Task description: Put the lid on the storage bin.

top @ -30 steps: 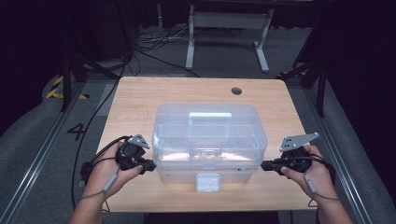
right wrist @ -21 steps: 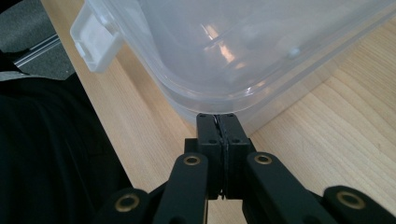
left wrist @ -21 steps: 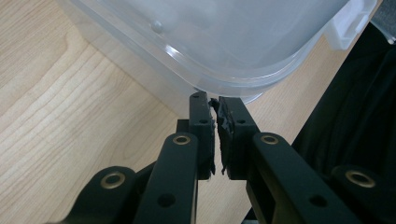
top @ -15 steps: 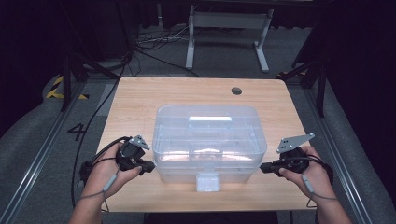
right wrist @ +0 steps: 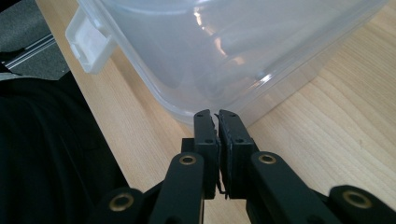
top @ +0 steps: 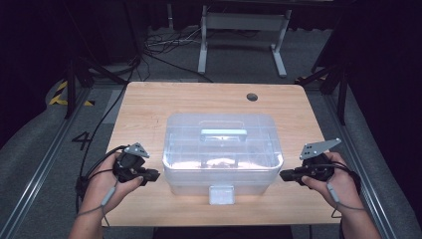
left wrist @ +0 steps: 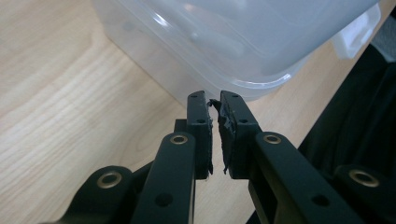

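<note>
A clear plastic storage box [top: 222, 147] with a lid, a top handle [top: 223, 132] and a white front latch [top: 221, 194] stands in the middle of the wooden table [top: 149, 107]. My left gripper [top: 155, 175] is shut and empty, its tips just off the box's near left corner [left wrist: 243, 88]. At the opposite side my right gripper [top: 282, 175] is shut too, with nothing held, tips close to the near right corner [right wrist: 205, 100]. The latch [right wrist: 91, 42] also appears at the upper left of the right gripper view.
A round cable hole [top: 252, 96] sits in the table's far right part. Metal rails run along both table sides. Cables and a white stand [top: 241, 30] lie on the floor beyond the far edge. The table's near edge is close behind both hands.
The right gripper has drifted slightly toward the near edge and outward. The left gripper and the box have stayed put.
</note>
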